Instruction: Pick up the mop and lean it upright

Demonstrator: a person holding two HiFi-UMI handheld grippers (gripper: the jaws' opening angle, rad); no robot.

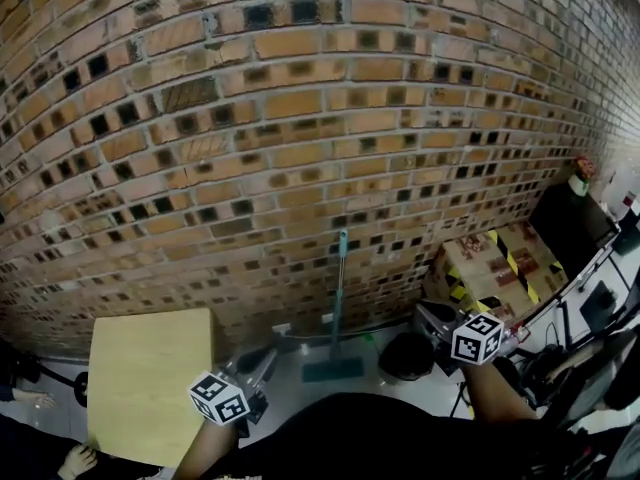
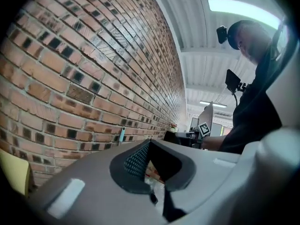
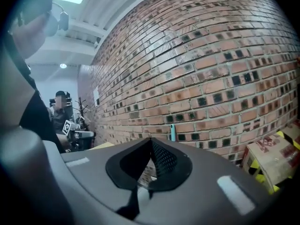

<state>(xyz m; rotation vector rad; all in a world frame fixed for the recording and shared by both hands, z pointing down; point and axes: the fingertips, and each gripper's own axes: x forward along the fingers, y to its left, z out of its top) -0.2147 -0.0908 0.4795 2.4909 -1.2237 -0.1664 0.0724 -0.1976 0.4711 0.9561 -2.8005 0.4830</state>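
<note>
The mop stands upright against the brick wall, its teal handle (image 1: 340, 293) rising from a dark green head (image 1: 333, 370) on the floor. The handle's top also shows in the left gripper view (image 2: 121, 135) and in the right gripper view (image 3: 172, 131). My left gripper (image 1: 266, 360) is low and left of the mop head, apart from it. Its jaws (image 2: 149, 142) meet at the tips with nothing between them. My right gripper (image 1: 428, 315) hangs right of the mop, also clear of it. Its jaws (image 3: 151, 139) are shut and hold nothing.
A pale wooden table (image 1: 150, 388) stands at the lower left. A black round bin (image 1: 407, 356) sits right of the mop head. Beyond it is a cardboard box (image 1: 495, 263) with yellow and black tape. A dark desk (image 1: 575, 223) and cables fill the right side. A person's hand (image 1: 75, 458) shows bottom left.
</note>
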